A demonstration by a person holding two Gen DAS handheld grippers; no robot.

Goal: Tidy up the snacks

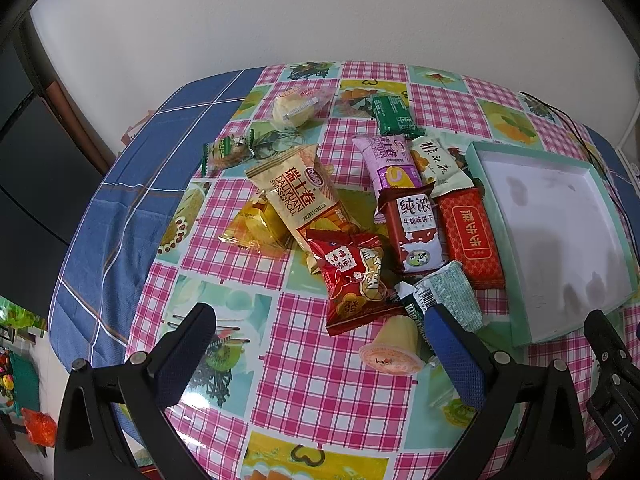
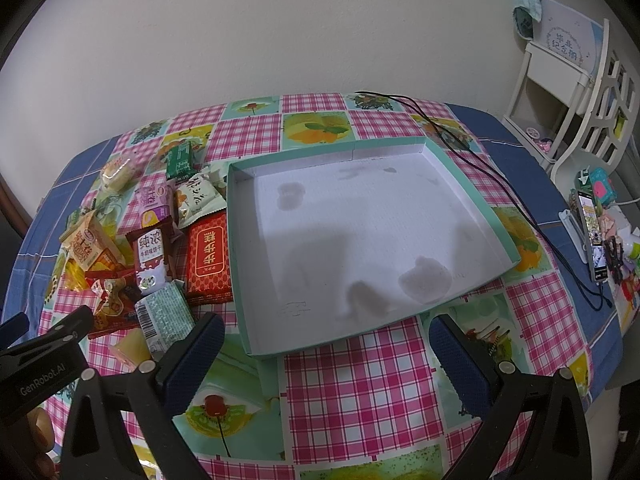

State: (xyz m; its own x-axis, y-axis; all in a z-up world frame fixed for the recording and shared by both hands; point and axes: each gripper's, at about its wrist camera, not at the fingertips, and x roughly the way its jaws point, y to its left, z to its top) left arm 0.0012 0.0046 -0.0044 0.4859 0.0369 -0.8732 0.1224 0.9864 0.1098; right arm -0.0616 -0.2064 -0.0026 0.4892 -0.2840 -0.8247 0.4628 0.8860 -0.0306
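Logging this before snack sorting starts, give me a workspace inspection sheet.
Surface: round table under a checked fruit-print cloth.
Job's things: loose snack packets heaped beside an empty teal box lid; a jelly cup lies tipped over.
Clutter: phone on stand and small trinkets at the table's right edge.
Grippers: left hand-held gripper and right hand-held gripper open, holding nothing.
Cables: black cord behind the lid.
Surroundings: plain wall, white shelf.

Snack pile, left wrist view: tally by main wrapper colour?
Red or maroon: 3 (red festive bag, maroon milk biscuit pack, red flat pack)
Green or teal: 3 (dark green pack, green candy, teal speckled pack)
Yellow or cream: 3 (swiss roll, yellow clear pack, jelly cup)
Purple: 1
White: 1
Clear-wrapped cake: 1
Total: 12
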